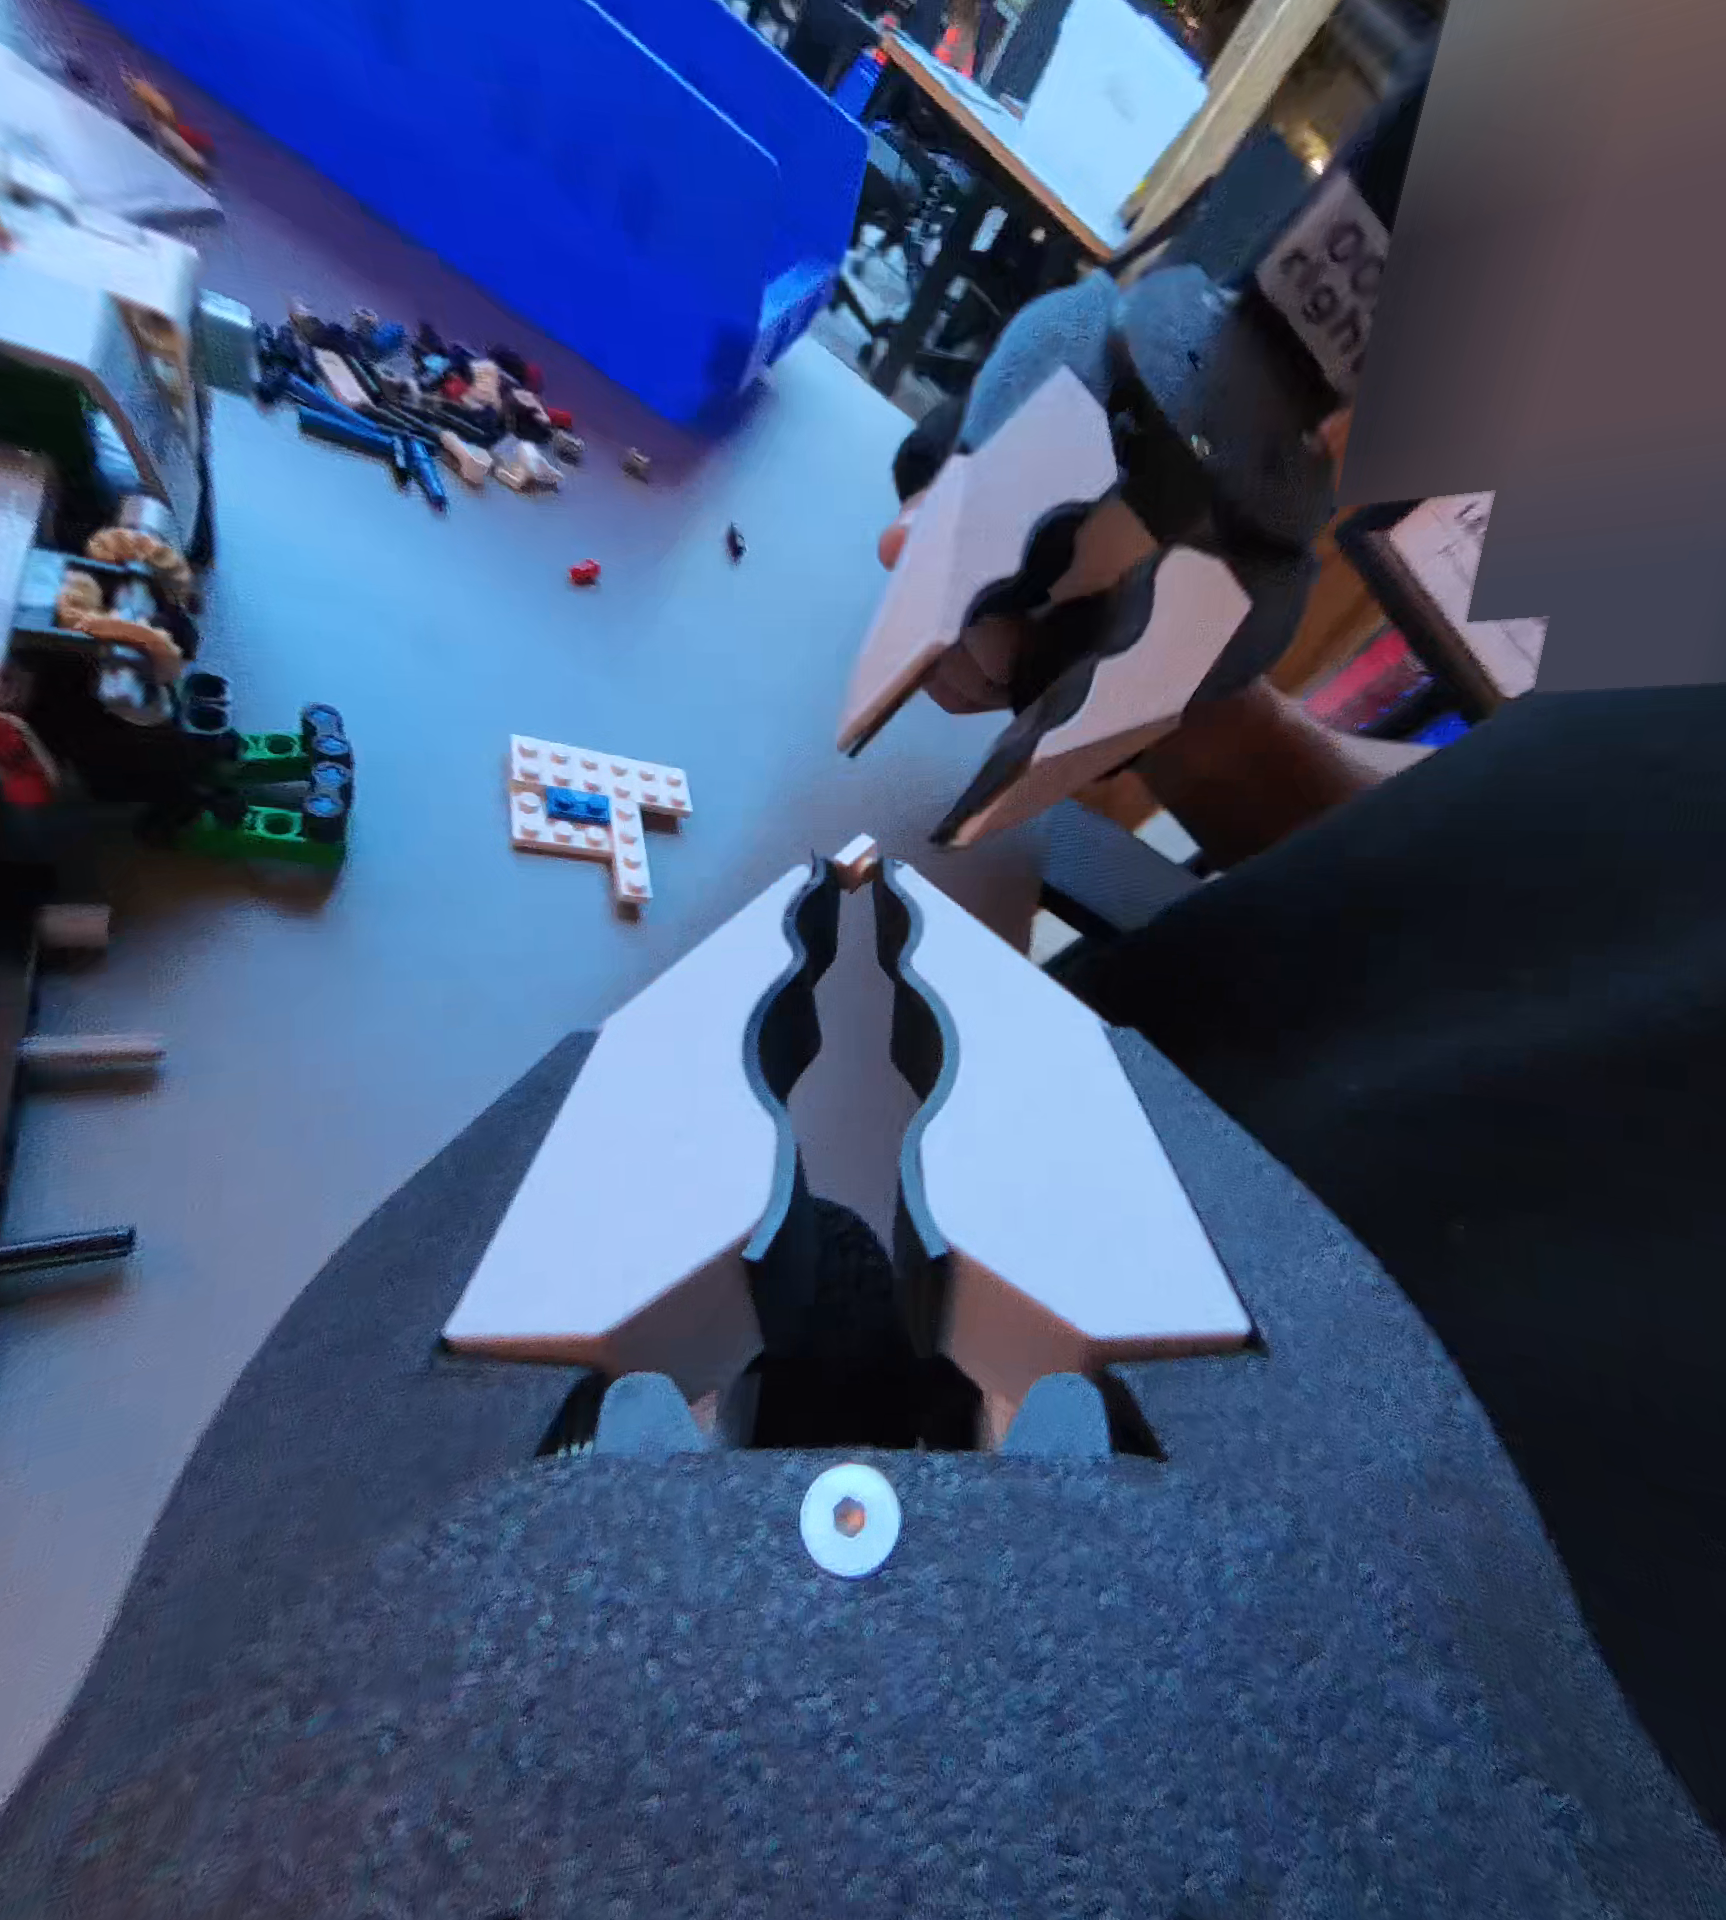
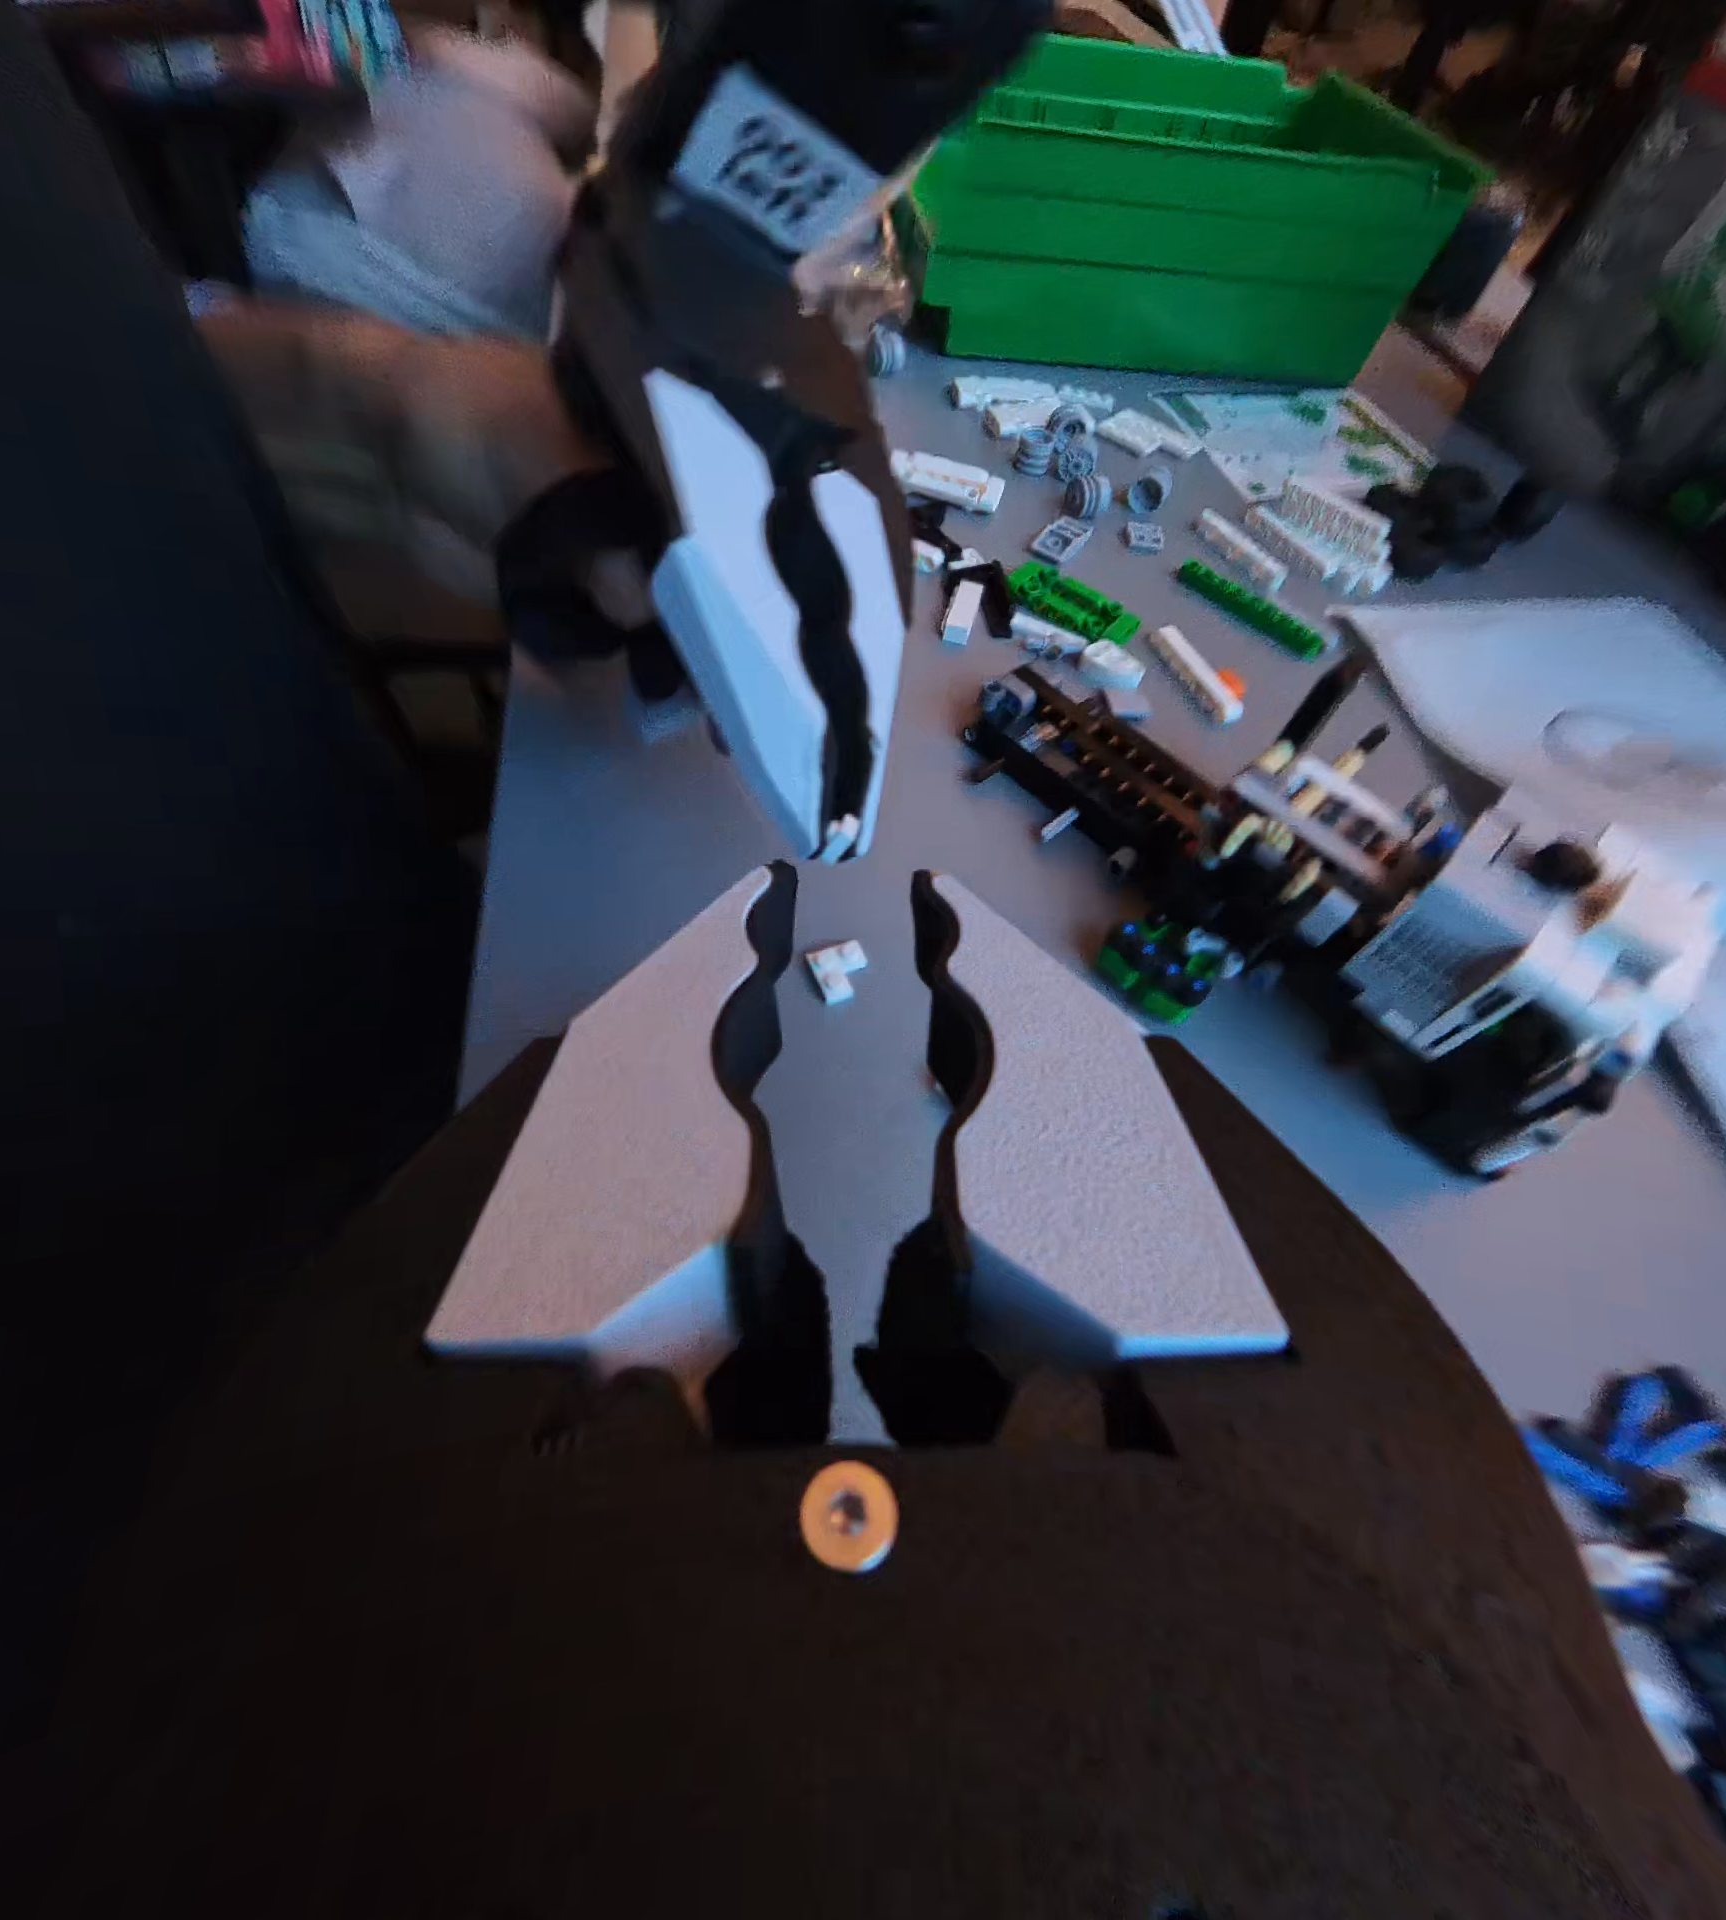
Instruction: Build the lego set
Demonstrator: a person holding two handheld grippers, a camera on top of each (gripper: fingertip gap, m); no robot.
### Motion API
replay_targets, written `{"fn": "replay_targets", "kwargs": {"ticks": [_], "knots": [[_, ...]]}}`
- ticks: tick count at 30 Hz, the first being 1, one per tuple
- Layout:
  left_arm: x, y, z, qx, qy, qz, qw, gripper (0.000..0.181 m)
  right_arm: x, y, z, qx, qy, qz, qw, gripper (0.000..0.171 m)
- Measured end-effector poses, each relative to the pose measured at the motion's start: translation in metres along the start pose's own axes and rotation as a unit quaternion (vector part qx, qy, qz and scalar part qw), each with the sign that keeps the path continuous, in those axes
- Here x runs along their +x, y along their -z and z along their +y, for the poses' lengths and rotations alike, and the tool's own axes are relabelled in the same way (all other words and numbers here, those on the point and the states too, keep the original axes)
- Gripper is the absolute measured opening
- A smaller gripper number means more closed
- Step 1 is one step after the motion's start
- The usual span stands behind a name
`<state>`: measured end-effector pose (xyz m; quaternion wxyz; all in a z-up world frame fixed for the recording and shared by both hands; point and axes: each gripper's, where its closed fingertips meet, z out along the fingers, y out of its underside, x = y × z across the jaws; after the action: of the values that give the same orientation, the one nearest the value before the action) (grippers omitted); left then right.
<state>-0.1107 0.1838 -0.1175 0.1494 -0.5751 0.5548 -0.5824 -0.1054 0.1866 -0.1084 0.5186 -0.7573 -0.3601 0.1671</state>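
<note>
My left gripper (image 1: 854,871) is shut on a small white brick (image 1: 856,862), held above the table to the right of a white L-shaped plate (image 1: 594,816) that carries a small blue piece (image 1: 578,803). The left gripper also shows in the right wrist view (image 2: 841,840), the white brick (image 2: 843,834) at its tips. My right gripper (image 2: 854,883) is open and empty, above the same white plate (image 2: 835,968) seen far below. It shows in the left wrist view (image 1: 895,795), up right of my left gripper's tips.
A partly built truck model (image 2: 1378,904) with a green part (image 1: 272,795) stands on the table. A pile of dark and blue pieces (image 1: 412,405) lies by a blue bin (image 1: 526,166). White and green loose pieces (image 2: 1150,530) lie before a green bin (image 2: 1181,218).
</note>
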Motion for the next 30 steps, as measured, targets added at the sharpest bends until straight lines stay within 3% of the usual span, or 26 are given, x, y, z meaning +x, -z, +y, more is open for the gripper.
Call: {"fn": "replay_targets", "kwargs": {"ticks": [5, 8, 16, 22, 30], "knots": [[0.006, 0.005, 0.003, -0.044, 0.078, 0.072, 0.993, 0.004, -0.01, -0.008, -0.009, -0.023, 0.17, 0.037, 0.984, 0.018], [0.004, 0.004, 0.008, -0.07, 0.078, 0.064, 0.992, 0.005, -0.013, -0.015, 0.002, -0.068, 0.172, 0.01, 0.983, 0.02], [0.01, -0.002, 0.015, -0.085, 0.102, 0.074, 0.988, 0.005, -0.019, -0.02, 0.008, -0.091, 0.21, 0.004, 0.973, 0.012], [0.011, 0.0, 0.016, -0.084, 0.112, 0.087, 0.986, 0.005, -0.021, -0.021, 0.008, -0.078, 0.203, 0.015, 0.976, 0.011], [-0.002, 0.011, 0.01, -0.048, 0.084, 0.073, 0.993, 0.01, -0.006, -0.016, 0.014, -0.037, 0.09, 0.049, 0.994, 0.006]]}}
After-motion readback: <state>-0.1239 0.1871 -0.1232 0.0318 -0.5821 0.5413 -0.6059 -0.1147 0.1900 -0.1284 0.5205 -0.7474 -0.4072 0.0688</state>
